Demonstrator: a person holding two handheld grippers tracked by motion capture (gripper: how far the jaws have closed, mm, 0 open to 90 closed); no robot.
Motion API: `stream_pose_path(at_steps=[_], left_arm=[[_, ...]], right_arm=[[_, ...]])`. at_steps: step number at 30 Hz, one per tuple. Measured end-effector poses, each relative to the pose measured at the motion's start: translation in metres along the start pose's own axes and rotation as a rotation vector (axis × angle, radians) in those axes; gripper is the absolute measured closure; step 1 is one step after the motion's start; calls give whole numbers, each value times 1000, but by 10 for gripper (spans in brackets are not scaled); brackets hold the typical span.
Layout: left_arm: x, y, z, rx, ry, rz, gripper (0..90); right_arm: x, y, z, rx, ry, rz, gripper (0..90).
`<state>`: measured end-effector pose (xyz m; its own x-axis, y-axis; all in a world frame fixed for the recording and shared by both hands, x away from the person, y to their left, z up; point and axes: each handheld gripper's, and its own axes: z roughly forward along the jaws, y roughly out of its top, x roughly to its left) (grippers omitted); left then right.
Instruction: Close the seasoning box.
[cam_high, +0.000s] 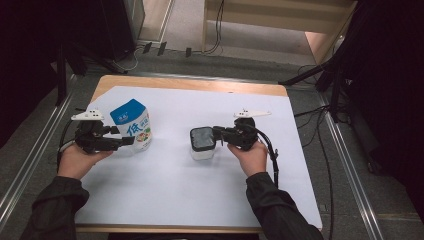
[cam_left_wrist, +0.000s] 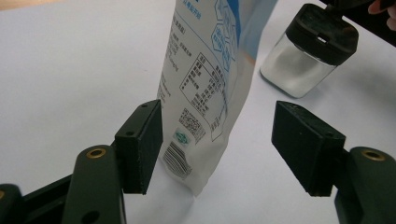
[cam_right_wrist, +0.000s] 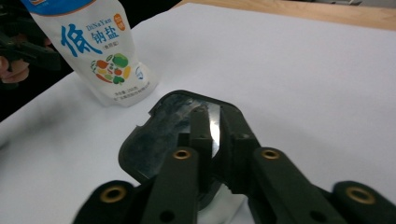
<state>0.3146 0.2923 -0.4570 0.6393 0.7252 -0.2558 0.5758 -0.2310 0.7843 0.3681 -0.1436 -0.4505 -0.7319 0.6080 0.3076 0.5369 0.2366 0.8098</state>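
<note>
A white salt pouch (cam_high: 134, 125) with a blue top stands upright on the white sheet (cam_high: 190, 200). My left gripper (cam_high: 124, 136) is open at its base: in the left gripper view the pouch (cam_left_wrist: 205, 93) stands between the pads, close to the left one and well apart from the right one. A clear jar (cam_high: 202, 145) with a black lid stands mid-table. My right gripper (cam_high: 218, 132) reaches it from the right. In the right gripper view its jaws lie nearly together on the lid (cam_right_wrist: 154, 140), with a thin bright strip of it between them.
The white sheet covers a wooden table (cam_high: 200, 85) whose far edge shows bare. Cables (cam_high: 272, 155) trail from the right gripper across the sheet. Dark stands and cables (cam_high: 320, 75) line the floor around the table, with metal rails at both sides.
</note>
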Motion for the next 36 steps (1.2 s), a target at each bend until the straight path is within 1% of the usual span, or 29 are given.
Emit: stream_pose_path(at_steps=[3, 7, 9, 10, 12, 14, 16, 18, 21, 24, 26, 27, 28, 31, 32, 36], left_arm=[[0, 1, 0, 2, -2, 7, 342], [-2, 1, 2, 7, -2, 10, 336], [-2, 1, 2, 21, -5, 23, 337], [-2, 1, 3, 21, -4, 21, 336], [-2, 1, 4, 26, -14, 23, 337], [-2, 2, 5, 18, -7, 26, 336], [-2, 2, 6, 20, -11, 24, 336], [-2, 3, 7, 22, -13, 28, 336], [-2, 4, 7, 17, -7, 29, 335], [-2, 3, 7, 22, -12, 30, 336], [-1, 3, 7, 18, -11, 36, 336], [-1, 3, 7, 14, -12, 40, 336], [-1, 3, 7, 8, -4, 46, 336], [-2, 3, 7, 6, -6, 44, 337], [-2, 3, 8, 12, -13, 47, 336], [-1, 3, 9, 16, -11, 39, 337]], right_arm=[[-4, 0, -6, -11, -24, -11, 746], [-11, 0, -16, -25, -45, -3, 653], [-15, -2, -21, -26, -70, -11, 608], [-16, -4, -24, -36, -80, -23, 599], [-21, -8, -29, -43, -98, -20, 570], [-27, -12, -34, -43, -116, -7, 557], [-32, -14, -39, -41, -133, 6, 547], [-36, -17, -45, -59, -145, 15, 543], [-42, -20, -51, -70, -162, 36, 536], [-47, -24, -57, -78, -183, 45, 523], [-50, -27, -61, -81, -192, 47, 515], [-50, -28, -62, -80, -200, 56, 512], [-52, -29, -64, -75, -208, 58, 509], [-54, -34, -68, -88, -226, 55, 509], [-55, -35, -70, -84, -232, 62, 509], [-58, -40, -74, -82, -246, 72, 504]])
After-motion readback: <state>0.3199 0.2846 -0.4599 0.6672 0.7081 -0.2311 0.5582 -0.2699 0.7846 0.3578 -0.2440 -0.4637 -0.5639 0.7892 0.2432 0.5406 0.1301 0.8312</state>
